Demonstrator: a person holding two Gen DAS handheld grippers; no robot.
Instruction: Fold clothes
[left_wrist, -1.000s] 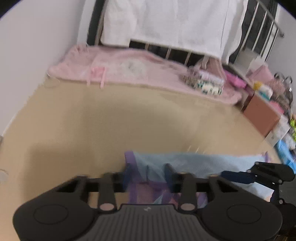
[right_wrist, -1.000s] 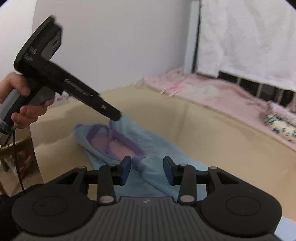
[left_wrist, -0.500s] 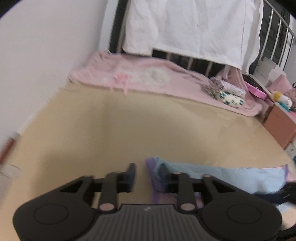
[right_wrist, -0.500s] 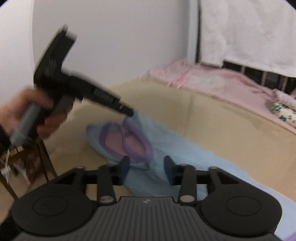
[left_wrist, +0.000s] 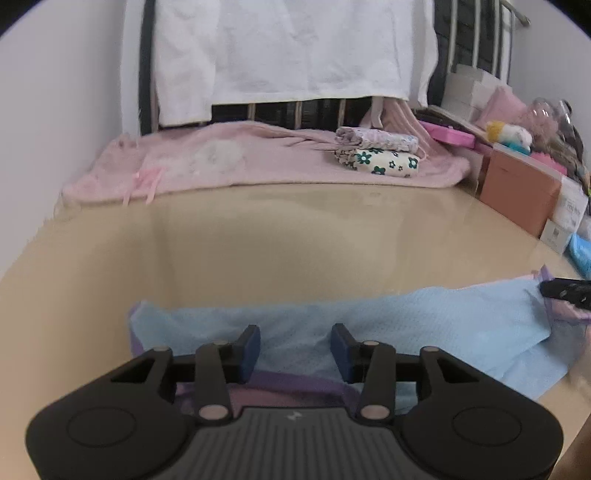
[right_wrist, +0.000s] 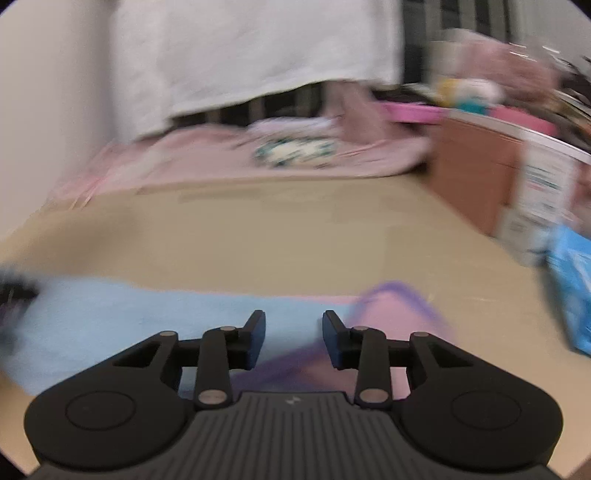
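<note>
A light blue garment (left_wrist: 369, 328) with purple trim lies spread across the tan tabletop (left_wrist: 280, 240). My left gripper (left_wrist: 294, 345) is open, its fingers just above the garment's left part near a purple-edged opening. My right gripper (right_wrist: 294, 334) is open above the garment (right_wrist: 129, 314), beside its purple-trimmed pink end (right_wrist: 391, 310). The right wrist view is blurred. The right gripper's tip (left_wrist: 565, 290) shows at the right edge of the left wrist view, over the garment's far end.
A pink blanket (left_wrist: 236, 158) lies at the table's far edge with folded floral clothes (left_wrist: 376, 153) on it. A white sheet (left_wrist: 295, 48) hangs on a metal bed frame behind. Boxes (left_wrist: 517, 188) and clutter stand at the right, with a blue packet (right_wrist: 572, 280).
My left gripper opened and let go of the garment's purple edge, then swung to face the bed. My right gripper swung right along the garment to its other end. The garment now lies flatter.
</note>
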